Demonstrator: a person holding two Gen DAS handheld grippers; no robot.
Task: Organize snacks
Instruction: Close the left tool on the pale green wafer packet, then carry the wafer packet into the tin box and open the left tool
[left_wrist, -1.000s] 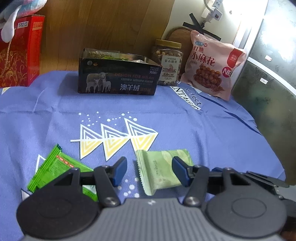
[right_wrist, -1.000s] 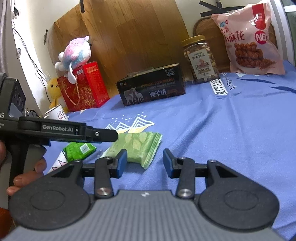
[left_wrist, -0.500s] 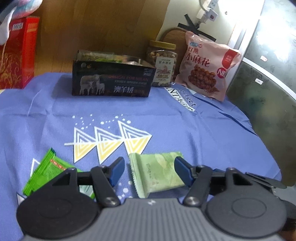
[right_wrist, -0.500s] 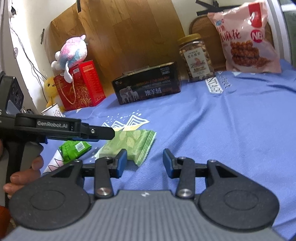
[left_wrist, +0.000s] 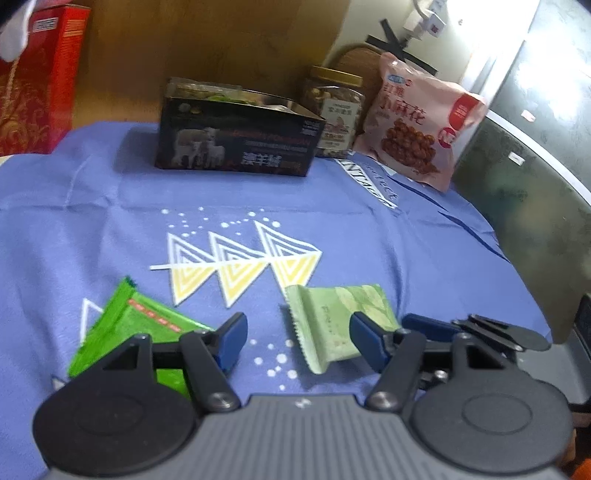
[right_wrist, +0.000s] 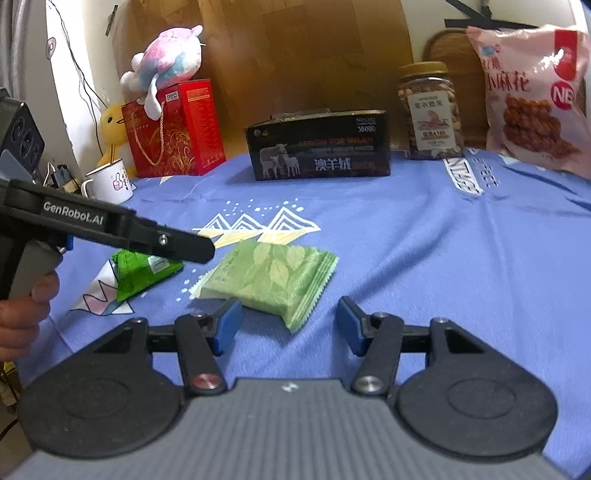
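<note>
My right claw (right_wrist: 288, 325) hovers low over the desk (right_wrist: 443, 258), its blue pads spreading apart; the near corner of the pale green snack packet (right_wrist: 269, 280) lies just ahead of the gap, touched by neither pad. My left claw (left_wrist: 295, 341) stands about half open and grips nothing. In its view the same packet (left_wrist: 332, 321) lies flat on the blue cloth, its near end reaching in beside the right-hand pad, though I cannot tell whether that pad touches it. To the left, a bright green packet (left_wrist: 133, 325) lies partly under my left claw's finger. In the right wrist view my hand (right_wrist: 22, 317) wraps the left claw's handle at the frame's edge. Farther back on the cloth stands the dark open box (right_wrist: 321, 147) printed with sheep, with packets showing over its rim. Beside it are a jar of nuts (right_wrist: 430, 110) and a pink snack bag (right_wrist: 532, 96) leaning at the rear. Off to the left sit a red gift box (right_wrist: 177, 129), a plush toy (right_wrist: 166, 55) on top, and a white mug (right_wrist: 110, 181).
</note>
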